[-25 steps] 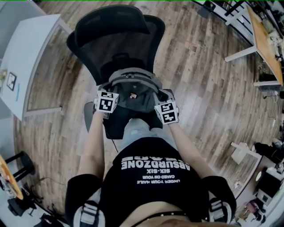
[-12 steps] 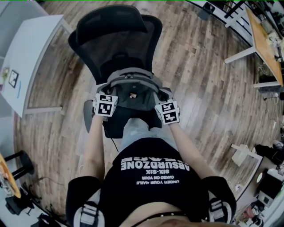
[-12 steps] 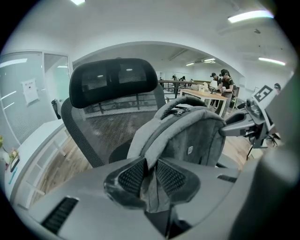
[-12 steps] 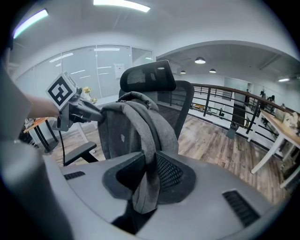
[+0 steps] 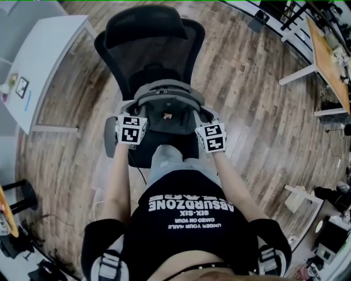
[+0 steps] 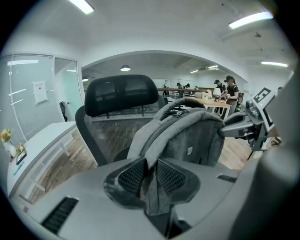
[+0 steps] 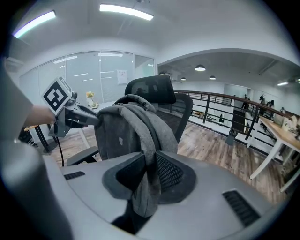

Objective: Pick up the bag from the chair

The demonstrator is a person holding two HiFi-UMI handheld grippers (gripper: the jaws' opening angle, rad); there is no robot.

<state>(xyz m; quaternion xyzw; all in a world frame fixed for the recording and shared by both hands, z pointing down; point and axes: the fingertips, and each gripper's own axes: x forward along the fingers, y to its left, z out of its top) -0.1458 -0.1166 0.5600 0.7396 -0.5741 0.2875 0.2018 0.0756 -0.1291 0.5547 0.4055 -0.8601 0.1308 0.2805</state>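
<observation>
Matt cloth bag (image 5: 167, 107); mesh chair (image 5: 148, 55); seemingly wood floor (image 5: 247, 99).

A wood-plank floor (image 5: 258, 110) fills the room. A white table (image 5: 38, 60) stands at the left and a wooden-topped desk (image 5: 329, 60) at the far right. Beyond are a black railing (image 7: 215, 97), a glass partition (image 7: 93, 75) and ceiling light strips (image 7: 125, 11).

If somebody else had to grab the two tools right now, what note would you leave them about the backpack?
Left tool: shut on a shoulder strap of the grey backpack.
Right tool: shut on the other strap.
Backpack: upright in front of the office chair's mesh back, between the two tools.
Done: both straps gripped.
Left: lift it clear of the chair. I cannot tell whether it is off the seat yet.
</observation>
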